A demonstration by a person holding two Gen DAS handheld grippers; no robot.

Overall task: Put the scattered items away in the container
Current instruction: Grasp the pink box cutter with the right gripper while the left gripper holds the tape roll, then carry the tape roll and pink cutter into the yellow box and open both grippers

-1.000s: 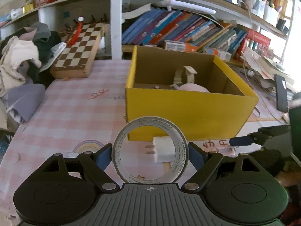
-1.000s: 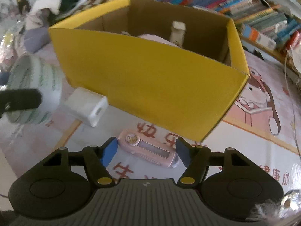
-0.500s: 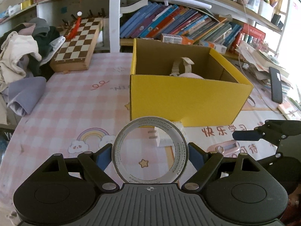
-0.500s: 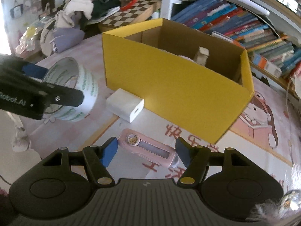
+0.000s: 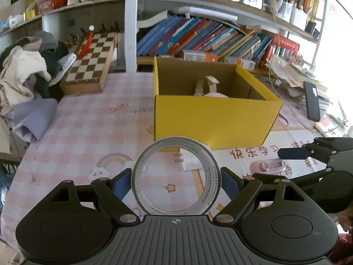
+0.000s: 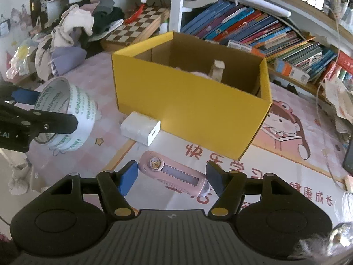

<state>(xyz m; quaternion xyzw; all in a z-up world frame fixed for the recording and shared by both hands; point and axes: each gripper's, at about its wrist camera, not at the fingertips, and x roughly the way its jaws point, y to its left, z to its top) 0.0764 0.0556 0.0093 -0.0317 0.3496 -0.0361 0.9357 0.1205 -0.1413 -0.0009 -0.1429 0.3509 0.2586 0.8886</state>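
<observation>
My left gripper (image 5: pixel 176 182) is shut on a roll of clear tape (image 5: pixel 211 177), held above the table in front of the yellow cardboard box (image 5: pixel 211 119). The tape roll also shows in the right wrist view (image 6: pixel 75 112). The box (image 6: pixel 187 103) holds a pink item and a beige strap. My right gripper (image 6: pixel 172 177) is shut on a pink utility knife (image 6: pixel 174 173), held above the table. A white charger block (image 6: pixel 140 130) lies on the table against the box's front; it also shows in the left wrist view (image 5: pixel 190 160).
A chessboard box (image 5: pixel 90 66) and a pile of clothes (image 5: pixel 24 84) sit at the far left. Bookshelves (image 5: pixel 209 37) stand behind the box. A black phone (image 5: pixel 311 100) and papers lie at the right.
Both grippers have lifted and pulled back from the box, each carrying its item. The pink knife now hangs above the table between the right fingers.
</observation>
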